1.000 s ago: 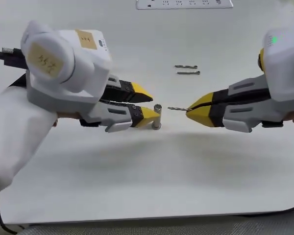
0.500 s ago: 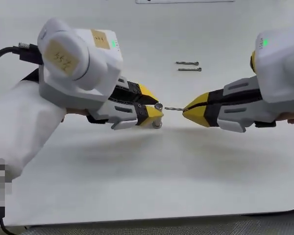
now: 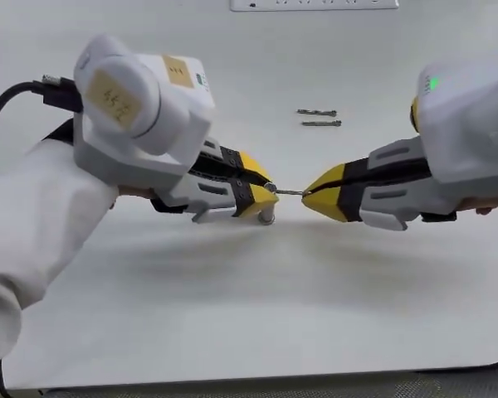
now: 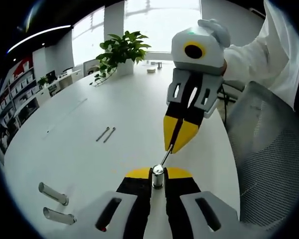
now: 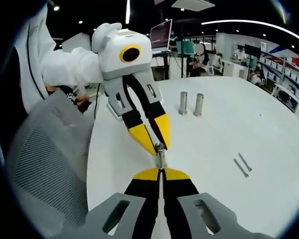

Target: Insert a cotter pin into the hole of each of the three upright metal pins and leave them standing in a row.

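My left tool (image 3: 267, 192) was clamped tight around an upright metal pin (image 3: 267, 215) on the white surface (image 3: 232, 290). At its 3 o'clock, my right tool (image 3: 307, 193) pinched a cotter pin (image 3: 289, 192), whose tip reached the metal pin's top. Two spare cotter pins (image 3: 318, 118) lay at 1 o'clock.

3 metal pins are showing: the held pin (image 4: 158, 176) and 2 spare pins (image 5: 183, 103) (standing side by side). 3 cotter pins are showing too: the gripped cotter pin (image 3: 289, 191) and 2 loose cotter pins (image 3: 317, 112). 2 grippers are working, the left gripper (image 3: 266, 197) and the right gripper (image 3: 307, 193).
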Available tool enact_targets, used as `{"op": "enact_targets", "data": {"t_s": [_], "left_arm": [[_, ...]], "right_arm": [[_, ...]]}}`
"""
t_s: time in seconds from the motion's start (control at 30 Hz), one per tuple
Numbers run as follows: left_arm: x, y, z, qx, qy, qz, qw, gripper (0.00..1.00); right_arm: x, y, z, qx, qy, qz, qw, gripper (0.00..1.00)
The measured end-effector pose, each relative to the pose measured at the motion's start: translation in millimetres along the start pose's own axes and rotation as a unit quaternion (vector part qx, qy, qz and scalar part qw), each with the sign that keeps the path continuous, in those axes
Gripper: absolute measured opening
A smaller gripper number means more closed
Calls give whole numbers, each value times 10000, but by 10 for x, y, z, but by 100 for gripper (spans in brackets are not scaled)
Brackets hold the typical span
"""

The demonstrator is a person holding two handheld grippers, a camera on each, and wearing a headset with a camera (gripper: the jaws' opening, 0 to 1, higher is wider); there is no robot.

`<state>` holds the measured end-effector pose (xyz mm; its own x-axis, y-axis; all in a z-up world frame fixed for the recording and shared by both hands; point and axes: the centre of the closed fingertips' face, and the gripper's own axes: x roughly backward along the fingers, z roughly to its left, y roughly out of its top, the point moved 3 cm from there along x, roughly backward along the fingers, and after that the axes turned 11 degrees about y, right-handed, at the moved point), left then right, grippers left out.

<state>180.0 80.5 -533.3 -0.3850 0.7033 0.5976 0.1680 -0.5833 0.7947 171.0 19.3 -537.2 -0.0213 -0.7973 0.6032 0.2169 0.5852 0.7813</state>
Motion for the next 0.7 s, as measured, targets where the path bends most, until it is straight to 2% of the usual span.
{"op": "enact_targets", "data": {"t_s": [0.23, 0.7], "left_arm": [[18, -11, -17, -8, -23, 32, 10000, 6], [10, -19, -43, -47, -67, 70, 9999, 6]], "right_arm": [[-66, -3, -39, 103, 14, 61, 9999, 0], [-206, 60, -54, 365, 259, 213, 9988, 0]]}}
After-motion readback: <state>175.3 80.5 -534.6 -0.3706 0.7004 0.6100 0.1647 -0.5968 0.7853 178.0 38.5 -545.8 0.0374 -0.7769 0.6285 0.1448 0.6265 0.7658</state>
